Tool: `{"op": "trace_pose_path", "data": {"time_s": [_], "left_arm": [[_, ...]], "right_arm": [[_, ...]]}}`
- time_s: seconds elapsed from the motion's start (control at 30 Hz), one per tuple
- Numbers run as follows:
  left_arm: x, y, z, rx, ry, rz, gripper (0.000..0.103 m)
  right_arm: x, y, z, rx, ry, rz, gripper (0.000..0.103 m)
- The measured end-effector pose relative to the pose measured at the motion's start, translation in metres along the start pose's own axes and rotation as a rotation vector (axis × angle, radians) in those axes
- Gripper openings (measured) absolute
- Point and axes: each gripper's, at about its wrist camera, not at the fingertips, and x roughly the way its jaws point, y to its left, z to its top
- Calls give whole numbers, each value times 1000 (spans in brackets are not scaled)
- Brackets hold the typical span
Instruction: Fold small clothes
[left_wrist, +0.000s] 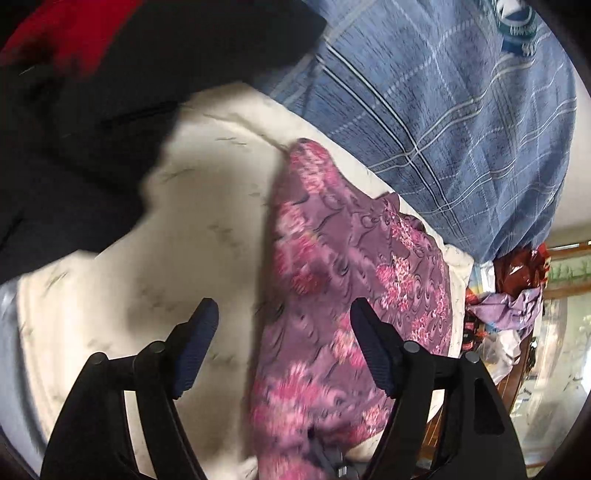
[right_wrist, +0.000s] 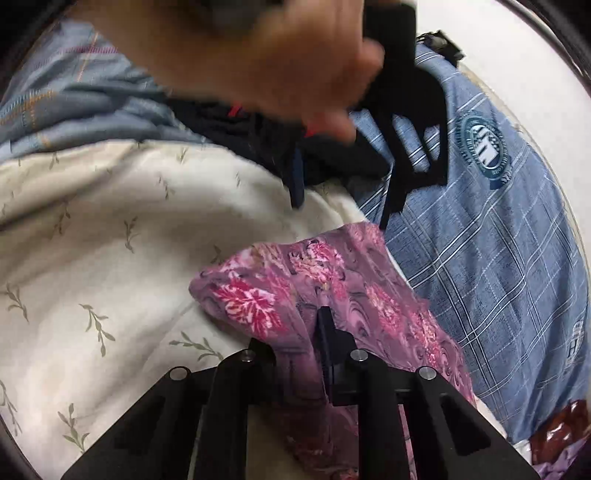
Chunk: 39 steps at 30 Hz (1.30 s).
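Observation:
A small purple garment with pink flowers (left_wrist: 332, 280) lies on a cream sheet with a leaf print (left_wrist: 207, 206). My left gripper (left_wrist: 284, 314) is open and empty, hovering over the garment's left edge, one finger over the sheet and one over the cloth. In the right wrist view the garment (right_wrist: 295, 288) is bunched up. My right gripper (right_wrist: 314, 332) is shut on a fold of it near its lower edge. The left gripper (right_wrist: 340, 206) and the hand holding it show above, beyond the garment.
A blue checked cloth with a round badge (left_wrist: 461, 122) lies to the right of the garment, also in the right wrist view (right_wrist: 491, 236). Dark and red clothes (left_wrist: 85, 92) lie at the far left. Crumpled clutter (left_wrist: 509, 295) sits past the sheet's right edge.

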Motion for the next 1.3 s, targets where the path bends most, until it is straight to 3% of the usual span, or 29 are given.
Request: {"op": "trace_pose_path", "data": {"time_s": [0.17, 0.23, 0.27, 0.3, 0.4, 0.53, 0.7, 0.87, 1.03, 1.13, 1.17, 1.3], "left_arm": [[33, -31, 6, 77, 55, 7, 73], [36, -47, 3, 154, 22, 78, 46], [37, -54, 1, 203, 7, 132, 16], [38, -60, -2, 240, -9, 186, 10], [26, -69, -6, 244, -48, 201, 8], [0, -100, -14, 277, -108, 159, 8], [-10, -174, -31, 390, -154, 128, 6], [35, -242, -47, 481, -137, 180, 6], [104, -259, -51, 469, -52, 295, 6], [130, -256, -45, 436, 0, 346, 6], [134, -256, -45, 433, 7, 353, 6], [136, -259, -45, 440, 6, 373, 6]], "right_arm": [[-12, -6, -3, 8, -49, -11, 13], [-12, -12, -4, 34, -60, 8, 12], [-13, -14, -5, 49, -65, 17, 12], [-13, -17, -5, 60, -69, 21, 10], [-16, -31, -9, 127, -87, 57, 8], [-30, -67, -22, 299, -113, 97, 5], [-56, -123, -54, 542, -141, 93, 5], [-70, -178, -119, 811, -89, 93, 5], [-48, -202, -191, 1020, 28, 201, 6], [-41, -205, -206, 1070, 21, 282, 8], [-40, -207, -209, 1083, 11, 303, 14], [-35, -215, -219, 1158, -27, 377, 15]]}}
